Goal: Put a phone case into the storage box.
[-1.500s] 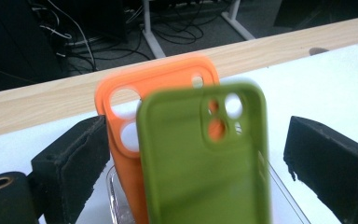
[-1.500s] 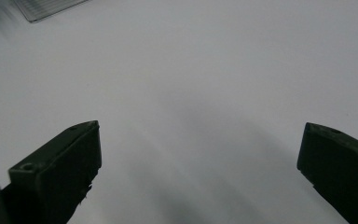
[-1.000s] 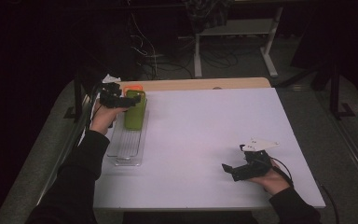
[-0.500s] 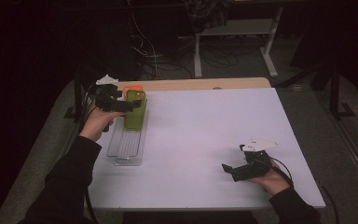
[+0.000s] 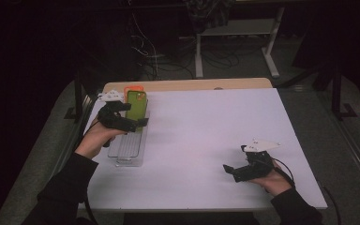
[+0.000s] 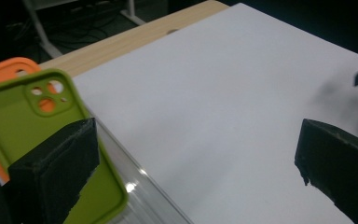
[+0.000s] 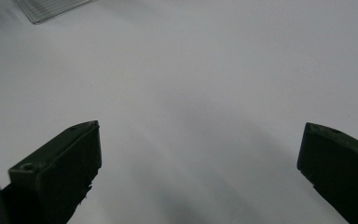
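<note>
A white table (image 5: pixel 201 136) is seen from above, with a person's forearms coming in from the near edge. The landmark is a clear plastic tray (image 5: pixel 130 149) lying lengthwise close to the table's left edge.

A green phone case (image 5: pixel 136 105) lies at the far end of the tray, its camera cut-outs pointing away from the person. An orange phone case (image 5: pixel 133 88) peeks out from under it at the far end.

The left tool (image 5: pixel 130 115) is held just over the tray, at the near end of the green phone case. Its jaws are spread wide and pinch nothing. In the left gripper view one jaw overlaps the green phone case (image 6: pixel 32 116), but whether it touches the case cannot be told; the other jaw hangs over bare table beside the tray. The orange phone case (image 6: pixel 2 70) shows behind the green one.

The right tool (image 5: pixel 232 170) is well apart from the tray, near the table's front right corner. Its jaws are also spread wide, holding nothing. In the right gripper view a corner of the tray (image 7: pixel 51 8) shows far off.
</note>
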The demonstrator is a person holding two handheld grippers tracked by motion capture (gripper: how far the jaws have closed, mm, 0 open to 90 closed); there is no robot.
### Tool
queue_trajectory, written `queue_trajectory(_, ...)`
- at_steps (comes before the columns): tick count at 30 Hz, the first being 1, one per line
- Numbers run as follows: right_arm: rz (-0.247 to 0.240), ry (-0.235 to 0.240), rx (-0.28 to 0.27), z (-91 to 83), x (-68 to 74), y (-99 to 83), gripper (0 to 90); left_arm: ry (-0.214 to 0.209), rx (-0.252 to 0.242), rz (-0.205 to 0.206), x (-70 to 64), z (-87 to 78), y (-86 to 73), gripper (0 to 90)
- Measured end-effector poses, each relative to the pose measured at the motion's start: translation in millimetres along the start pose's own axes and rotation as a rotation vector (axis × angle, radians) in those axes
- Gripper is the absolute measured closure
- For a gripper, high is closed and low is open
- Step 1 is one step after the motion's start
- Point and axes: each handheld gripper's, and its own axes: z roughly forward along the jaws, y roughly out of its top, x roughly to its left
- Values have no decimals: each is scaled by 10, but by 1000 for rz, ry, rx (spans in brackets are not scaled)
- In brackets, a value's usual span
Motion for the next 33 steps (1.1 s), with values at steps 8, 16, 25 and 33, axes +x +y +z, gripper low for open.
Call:
queue_trajectory(8, -1, 4, 0, -4, 6, 7, 0, -54, 21, 48, -188, -51, -211, 0)
queue_trajectory(16, 1, 5, 4, -7, 5, 9, 0, -62, 29, 94, -317, -87, -495, 0)
queue_trajectory(25, 7, 3, 4, -21, 16, 22, 0, -77, 15, 93, -376, -121, -739, 0)
queue_trajectory(33, -2, 6, -4, -33, 20, 30, 0, -76, 23, 96, -400, -131, -904, 0)
